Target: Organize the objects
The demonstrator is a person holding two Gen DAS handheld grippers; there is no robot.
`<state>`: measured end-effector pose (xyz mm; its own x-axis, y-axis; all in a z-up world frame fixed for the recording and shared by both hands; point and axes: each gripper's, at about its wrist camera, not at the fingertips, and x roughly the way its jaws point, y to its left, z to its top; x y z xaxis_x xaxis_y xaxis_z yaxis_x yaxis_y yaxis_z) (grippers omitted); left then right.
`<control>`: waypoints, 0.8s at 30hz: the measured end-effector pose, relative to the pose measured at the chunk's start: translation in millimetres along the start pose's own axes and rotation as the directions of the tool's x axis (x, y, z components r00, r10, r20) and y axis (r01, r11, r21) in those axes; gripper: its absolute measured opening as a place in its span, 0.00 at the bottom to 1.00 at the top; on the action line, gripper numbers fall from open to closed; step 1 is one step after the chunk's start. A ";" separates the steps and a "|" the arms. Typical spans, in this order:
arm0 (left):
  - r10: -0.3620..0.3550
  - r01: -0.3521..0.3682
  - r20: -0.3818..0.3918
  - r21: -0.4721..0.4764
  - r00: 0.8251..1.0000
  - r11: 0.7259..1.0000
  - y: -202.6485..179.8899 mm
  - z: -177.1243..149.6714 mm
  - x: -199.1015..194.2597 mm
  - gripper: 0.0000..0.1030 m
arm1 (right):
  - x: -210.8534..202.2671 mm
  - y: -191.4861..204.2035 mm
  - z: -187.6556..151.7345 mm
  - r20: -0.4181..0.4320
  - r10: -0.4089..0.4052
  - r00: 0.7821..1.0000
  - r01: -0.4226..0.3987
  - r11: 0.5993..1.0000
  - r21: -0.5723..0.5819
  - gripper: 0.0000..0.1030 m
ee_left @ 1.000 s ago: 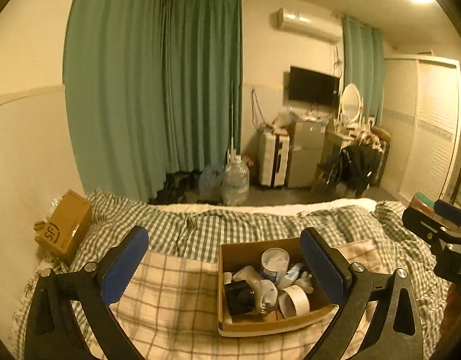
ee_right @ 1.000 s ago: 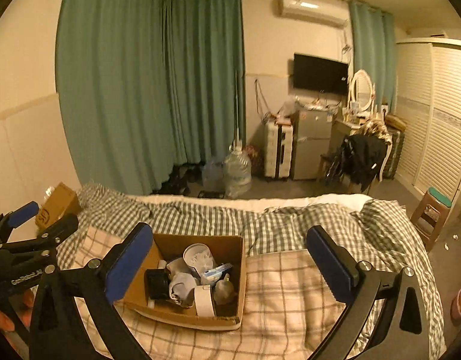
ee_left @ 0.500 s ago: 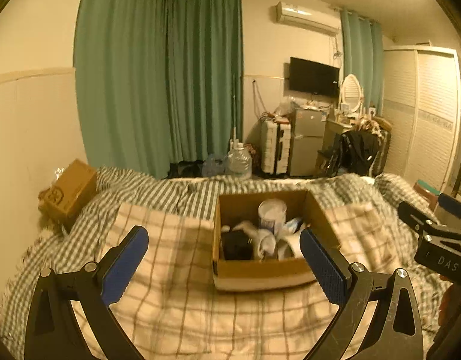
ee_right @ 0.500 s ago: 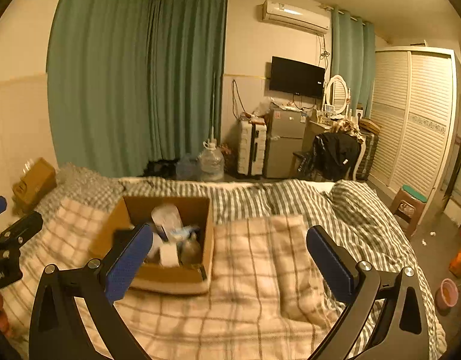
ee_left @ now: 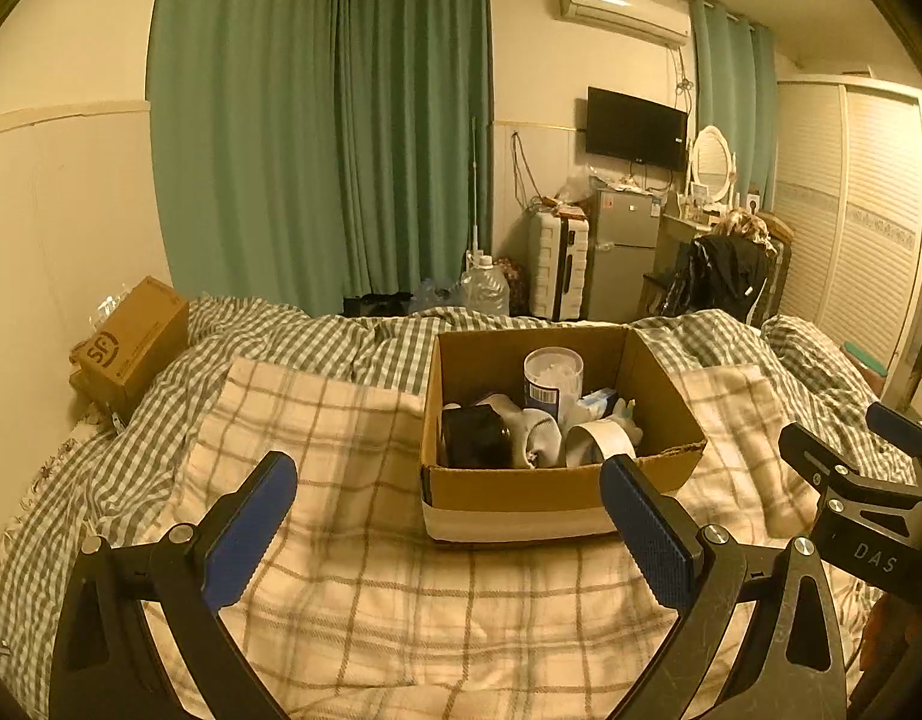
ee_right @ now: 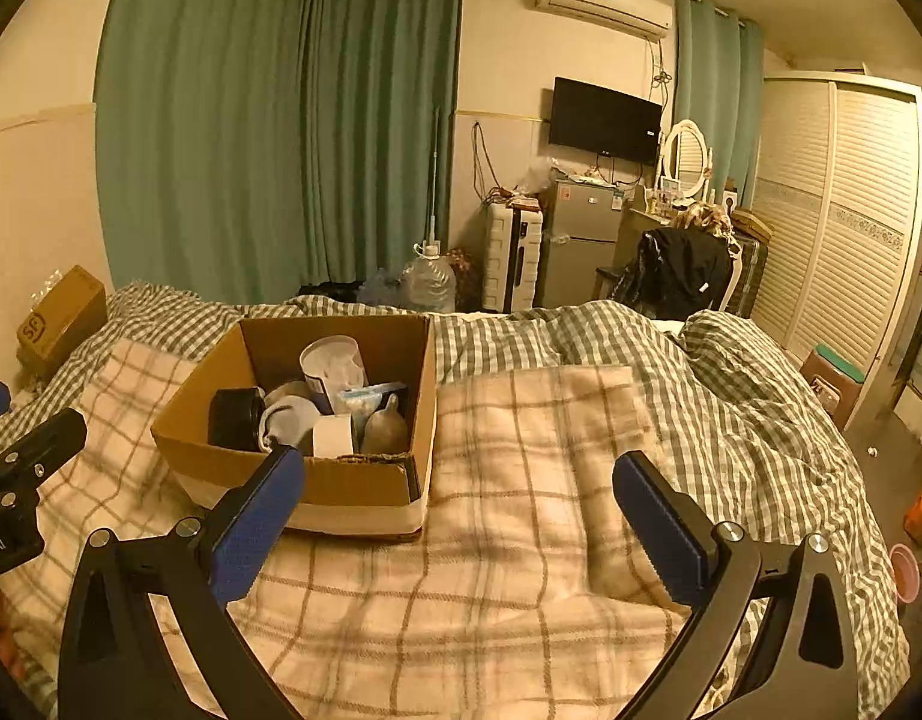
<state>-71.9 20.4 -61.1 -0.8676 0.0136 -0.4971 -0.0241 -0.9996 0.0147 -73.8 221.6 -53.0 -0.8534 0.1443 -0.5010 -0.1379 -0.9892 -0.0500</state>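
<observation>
Both left tongs (ee_left: 449, 516) and right tongs (ee_right: 455, 516) gape wide, empty, above the plaid blanket (ee_right: 521, 450), near the cardboard box (ee_left: 521, 486) of clutter.

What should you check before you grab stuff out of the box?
1. Left gripper open and empty: ok.
2. Right gripper open and empty: ok.
3. Box open on top, things showing: ok.
4. Box sits flat on the blanket: ok.
5. Bare blanket beside the box for putting things down: ok.
6. Black thing free to lift: cannot tell, it is packed against others.
</observation>
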 end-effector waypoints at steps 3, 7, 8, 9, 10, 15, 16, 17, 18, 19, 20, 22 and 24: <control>-0.002 0.002 -0.001 0.001 1.000 1.000 -0.3 0.0 0.5 1.00 | -0.7 0.5 0.4 0.003 0.004 1.000 -0.004 1.000 0.000 1.00; 0.001 -0.001 -0.005 0.009 1.000 1.000 -1.8 -1.0 1.2 1.00 | -2.0 1.1 0.5 0.004 0.008 1.000 -0.008 1.000 0.000 1.00; 0.001 -0.001 -0.007 0.010 1.000 1.000 -1.9 -1.1 1.9 1.00 | -2.2 1.6 0.6 0.003 0.010 1.000 -0.010 1.000 -0.001 1.00; 0.002 -0.001 -0.009 0.011 1.000 1.000 -2.4 -1.4 2.3 1.00 | -2.0 2.1 0.5 0.001 0.012 1.000 -0.012 1.000 -0.003 1.00; 0.002 -0.002 -0.010 0.012 1.000 1.000 -2.6 -1.5 2.7 1.00 | -2.1 3.0 0.5 0.001 0.011 1.000 -0.011 1.000 -0.004 1.00; 0.001 -0.001 -0.010 0.010 1.000 1.000 -2.8 -0.9 2.9 1.00 | -1.4 5.3 0.3 -0.003 0.015 1.000 -0.015 1.000 -0.007 1.00; 0.000 0.000 -0.010 0.011 1.000 1.000 -2.8 -0.9 3.1 1.00 | -1.0 5.4 0.0 -0.005 0.015 1.000 -0.015 1.000 -0.007 1.00; 0.002 -0.002 -0.010 0.011 1.000 1.000 -2.9 -0.9 3.2 1.00 | -0.9 5.0 -0.2 -0.005 0.015 1.000 -0.015 1.000 -0.007 1.00; 0.004 -0.004 -0.009 0.011 1.000 1.000 -2.8 -1.2 3.0 1.00 | -0.9 5.0 -0.3 -0.005 0.014 1.000 -0.014 1.000 -0.007 1.00; 0.005 -0.005 -0.009 0.010 1.000 1.000 -2.9 -1.3 3.4 1.00 | -0.8 4.9 -0.4 -0.005 0.016 1.000 -0.016 1.000 -0.007 1.00; 0.005 -0.005 -0.010 0.009 1.000 1.000 -2.9 -1.5 3.9 1.00 | -0.7 5.0 -0.4 -0.005 0.017 1.000 -0.017 1.000 -0.006 1.00; 0.006 -0.006 -0.014 0.008 1.000 1.000 -3.0 -1.7 5.2 1.00 | -0.5 5.3 -0.6 -0.005 0.017 1.000 -0.017 1.000 -0.007 1.00; 0.007 -0.007 -0.015 0.008 1.000 1.000 -2.7 -1.9 5.4 1.00 | -0.5 5.3 -0.5 -0.005 0.016 1.000 -0.016 1.000 -0.006 1.00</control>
<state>-75.6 23.1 -65.4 -0.8602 0.0063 -0.5100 -0.0223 -0.9994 0.0252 -73.8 216.3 -53.5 -0.8529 0.1279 -0.5061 -0.1206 -0.9916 -0.0473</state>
